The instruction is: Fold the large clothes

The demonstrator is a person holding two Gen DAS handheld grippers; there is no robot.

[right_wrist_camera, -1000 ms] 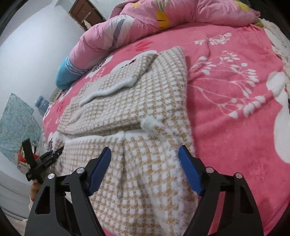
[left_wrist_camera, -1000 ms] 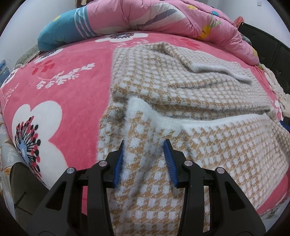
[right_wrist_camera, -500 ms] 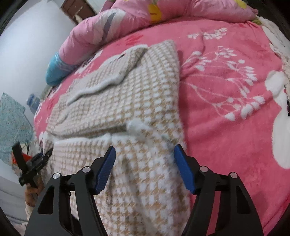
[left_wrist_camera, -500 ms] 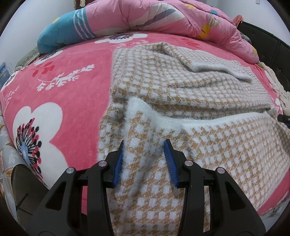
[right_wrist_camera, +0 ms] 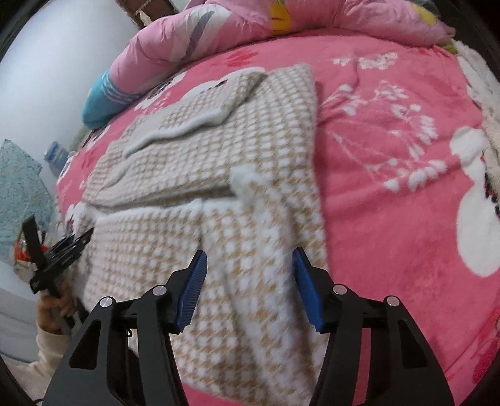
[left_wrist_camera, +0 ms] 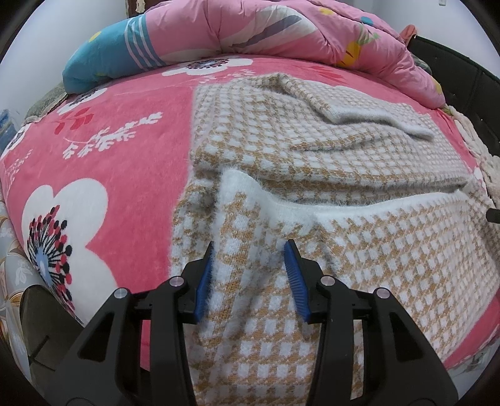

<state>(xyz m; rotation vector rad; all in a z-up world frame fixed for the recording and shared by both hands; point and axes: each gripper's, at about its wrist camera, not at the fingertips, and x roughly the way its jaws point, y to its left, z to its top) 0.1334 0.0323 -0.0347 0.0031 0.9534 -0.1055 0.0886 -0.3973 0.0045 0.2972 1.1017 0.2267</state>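
A tan and white houndstooth sweater [left_wrist_camera: 312,175] lies on the pink flowered bed, its near part folded back with a fluffy white hem across it. A sleeve [left_wrist_camera: 368,115] lies folded over the far part. My left gripper [left_wrist_camera: 250,268] is open, its blue pads astride a raised fold near the sweater's left edge. My right gripper [right_wrist_camera: 248,274] is open over the sweater [right_wrist_camera: 218,162] near its right edge, pads astride the cloth. The left gripper [right_wrist_camera: 62,246] also shows at the far left of the right wrist view, held by a hand.
A rolled pink quilt [left_wrist_camera: 281,28] with a blue end lies along the far side of the bed. A dark headboard [left_wrist_camera: 462,81] stands at the right. The pink blanket [right_wrist_camera: 390,187] spreads wide to the sweater's right. The bed edge drops off at near left [left_wrist_camera: 18,281].
My right gripper has narrowed its jaws and moved forward and left over the sweater's right side. The left gripper has held nearly still.
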